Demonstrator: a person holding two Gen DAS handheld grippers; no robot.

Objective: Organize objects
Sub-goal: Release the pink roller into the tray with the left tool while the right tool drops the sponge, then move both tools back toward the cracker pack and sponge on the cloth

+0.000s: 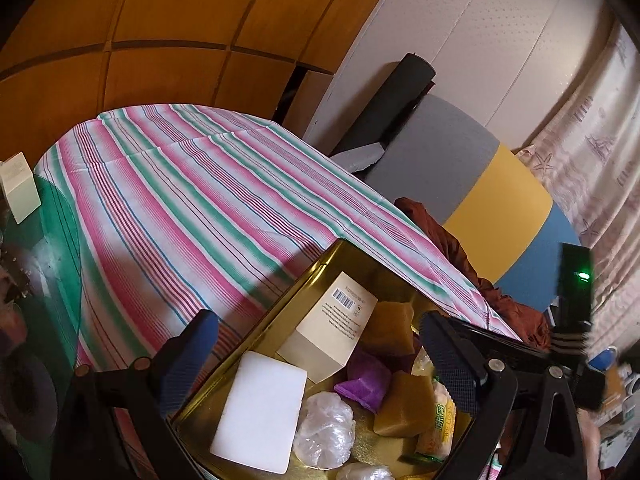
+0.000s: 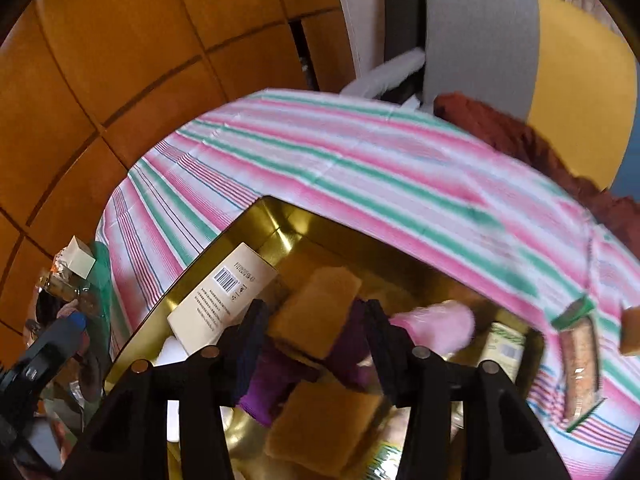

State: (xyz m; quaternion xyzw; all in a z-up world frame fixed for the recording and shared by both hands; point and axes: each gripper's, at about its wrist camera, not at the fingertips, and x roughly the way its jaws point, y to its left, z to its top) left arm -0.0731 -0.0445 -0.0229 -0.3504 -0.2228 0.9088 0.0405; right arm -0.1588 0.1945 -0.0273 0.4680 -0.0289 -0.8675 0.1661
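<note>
Your right gripper (image 2: 316, 322) half-wide, nothing held, over tin (image 2: 276, 216). Left gripper (image 1: 320, 354) wide. Sponge (image 2: 316, 308): light, squashy; pinch flat sides.

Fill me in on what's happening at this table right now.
A person holding a gripper in each hand is packing loose items into a gold tin on a striped tablecloth. The tin already holds a barcoded box, a white card, brown sponges, a purple piece and wrapped packets. The left gripper stands open across the tin; the right gripper hovers over it, open. A snack packet lies outside.
</note>
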